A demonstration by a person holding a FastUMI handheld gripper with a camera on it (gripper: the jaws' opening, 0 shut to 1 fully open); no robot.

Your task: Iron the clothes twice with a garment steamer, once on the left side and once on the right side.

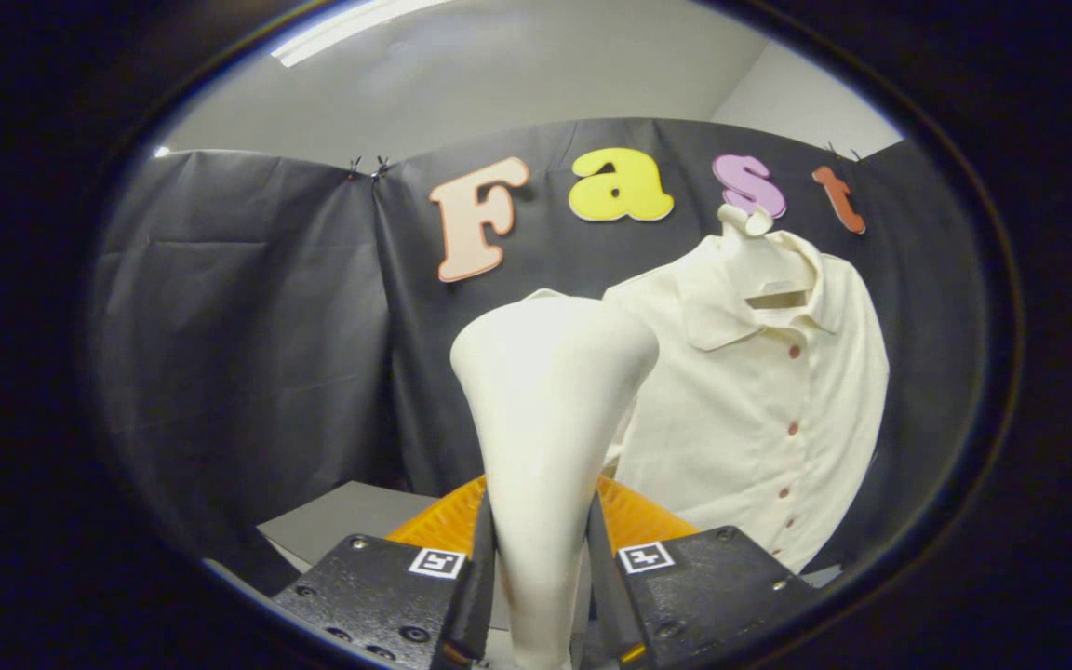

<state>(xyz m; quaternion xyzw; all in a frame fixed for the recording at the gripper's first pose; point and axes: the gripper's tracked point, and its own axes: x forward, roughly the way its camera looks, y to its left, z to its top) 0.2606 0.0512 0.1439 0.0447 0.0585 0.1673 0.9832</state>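
Observation:
My gripper (541,568) is shut on the neck of a cream-white garment steamer (550,409), both black fingers (475,568) pressing its sides. The steamer rises upright between the fingers and widens into a flat head at the top. Beyond it and to the right hangs a cream button-up shirt (759,409) on a white hanger (748,244), with a collar and a row of reddish buttons down its front. The steamer head stands in front of the shirt's left shoulder and hides part of it; I cannot tell whether it touches the cloth.
An orange ribbed object (634,516) lies just behind the fingers, under the steamer. A grey table surface (341,521) shows to the left of it. Black cloth walls (247,326) close in the booth behind the shirt.

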